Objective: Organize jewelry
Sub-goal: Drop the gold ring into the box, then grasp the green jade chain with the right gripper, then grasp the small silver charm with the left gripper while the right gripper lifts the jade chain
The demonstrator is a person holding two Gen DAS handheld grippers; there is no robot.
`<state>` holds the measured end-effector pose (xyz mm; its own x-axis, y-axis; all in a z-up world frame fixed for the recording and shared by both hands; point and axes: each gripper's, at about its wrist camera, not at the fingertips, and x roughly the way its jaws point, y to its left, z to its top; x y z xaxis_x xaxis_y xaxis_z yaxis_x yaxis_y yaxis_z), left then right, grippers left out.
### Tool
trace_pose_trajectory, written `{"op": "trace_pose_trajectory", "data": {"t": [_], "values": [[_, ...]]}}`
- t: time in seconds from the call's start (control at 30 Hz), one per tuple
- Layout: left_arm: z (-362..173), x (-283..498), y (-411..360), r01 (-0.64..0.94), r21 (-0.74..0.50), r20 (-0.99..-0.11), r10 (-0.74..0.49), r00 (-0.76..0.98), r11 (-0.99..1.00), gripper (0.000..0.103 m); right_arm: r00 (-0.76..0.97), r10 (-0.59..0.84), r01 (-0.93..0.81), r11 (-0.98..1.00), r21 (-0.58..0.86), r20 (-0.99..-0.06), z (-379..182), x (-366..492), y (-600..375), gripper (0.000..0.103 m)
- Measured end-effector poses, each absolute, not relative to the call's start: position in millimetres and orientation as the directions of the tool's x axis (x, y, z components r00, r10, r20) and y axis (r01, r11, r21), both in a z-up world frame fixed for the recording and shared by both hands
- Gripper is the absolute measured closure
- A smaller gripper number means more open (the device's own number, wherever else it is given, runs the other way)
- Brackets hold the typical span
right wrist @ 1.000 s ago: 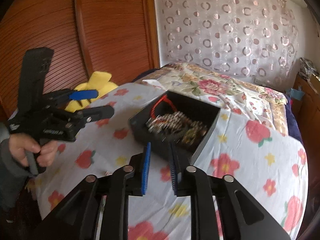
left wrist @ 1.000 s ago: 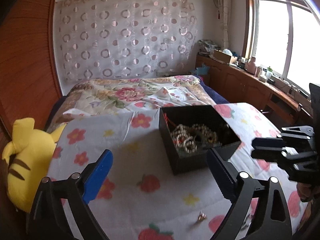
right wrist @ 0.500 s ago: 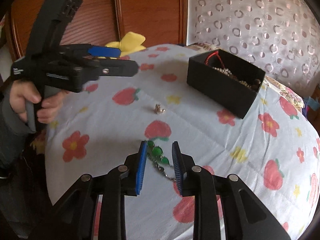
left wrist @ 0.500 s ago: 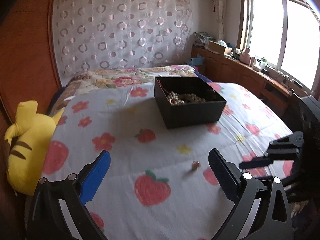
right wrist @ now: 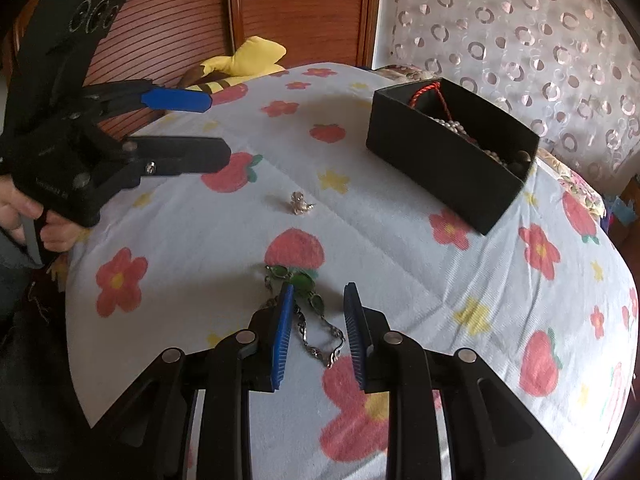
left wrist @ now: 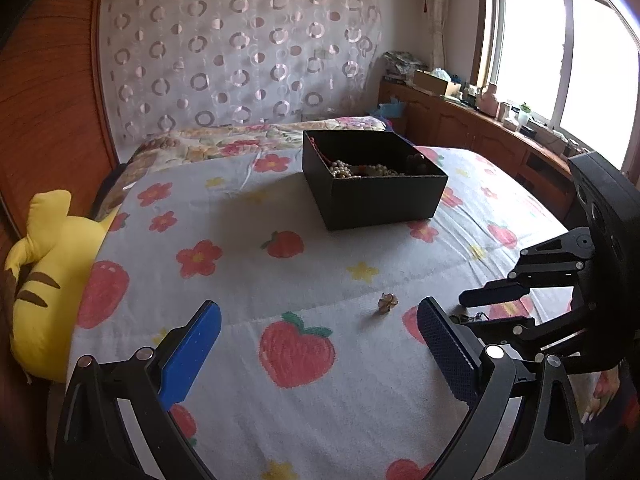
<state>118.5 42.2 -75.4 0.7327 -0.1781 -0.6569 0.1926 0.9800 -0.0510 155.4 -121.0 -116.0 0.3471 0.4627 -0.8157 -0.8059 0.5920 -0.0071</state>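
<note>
A black jewelry box (left wrist: 374, 178) with pearl strands and beads inside sits on the flowered bedspread; it also shows in the right wrist view (right wrist: 452, 152). A small gold trinket (left wrist: 387, 302) lies loose on the cloth, also in the right wrist view (right wrist: 301, 203). A green-stone silver chain necklace (right wrist: 308, 312) lies between the fingers of my right gripper (right wrist: 318, 320), which is open just over it. My left gripper (left wrist: 316, 354) is open and empty, above the cloth short of the trinket.
A yellow striped plush toy (left wrist: 40, 280) lies at the bed's left edge by the wooden wardrobe (right wrist: 280, 8). A wooden counter with clutter (left wrist: 480, 120) runs under the window on the right. A folded floral quilt (left wrist: 240, 140) lies behind the box.
Both grippers have pulled back from the box toward the near end of the bed. My right gripper has lowered around the green necklace and its fingers have spread a little.
</note>
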Motion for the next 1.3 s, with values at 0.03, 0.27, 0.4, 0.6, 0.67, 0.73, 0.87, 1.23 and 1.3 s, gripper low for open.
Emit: {"op": "trace_pose_trajectory", "data": {"t": [0.03,0.27,0.4,0.6,0.67,0.73,0.87,1.23,1.3], "values": [[-76,119,42,0.192,-0.052,-0.656,-0.179,0.733,0.980,0.008,0.347,0.461,-0.807,0.591,-0.010,-0.816,-116,156,-120,0.075],[-80,120,43,0.187,-0.058,-0.664,-0.178,0.726,0.981,0.008,0.321,0.470,-0.811,0.584,0.017,-0.822,-115,160,-114,0.075],[-79,120,41,0.192,-0.053,-0.668,-0.178,0.722,0.980,0.008,0.301,0.481,-0.823,0.567,0.030,-0.824,-115,158,-114,0.089],[-79,124,34,0.202,-0.043,-0.683,-0.177,0.709,0.978,0.008,0.345,0.487,-0.809,0.588,0.008,-0.802,-111,153,-125,0.090],[-80,127,31,0.214,-0.046,-0.694,-0.185,0.696,0.976,0.008,0.365,0.499,-0.797,0.604,0.013,-0.786,-105,154,-132,0.090],[-82,131,26,0.226,-0.043,-0.700,-0.191,0.688,0.973,0.008,0.391,0.506,-0.783,0.622,0.012,-0.769,-97,156,-140,0.090],[-87,139,17,0.256,-0.053,-0.715,-0.215,0.665,0.965,0.017,0.445,0.514,-0.755,0.655,0.001,-0.733,-76,159,-157,0.090],[-100,152,-8,0.309,-0.059,-0.763,-0.243,0.599,0.949,0.063,0.503,0.518,-0.728,0.685,-0.017,-0.692,-55,163,-175,0.090],[-103,153,-12,0.310,-0.047,-0.769,-0.232,0.595,0.950,0.070,0.502,0.519,-0.729,0.685,-0.015,-0.692,-54,164,-175,0.090]]}}
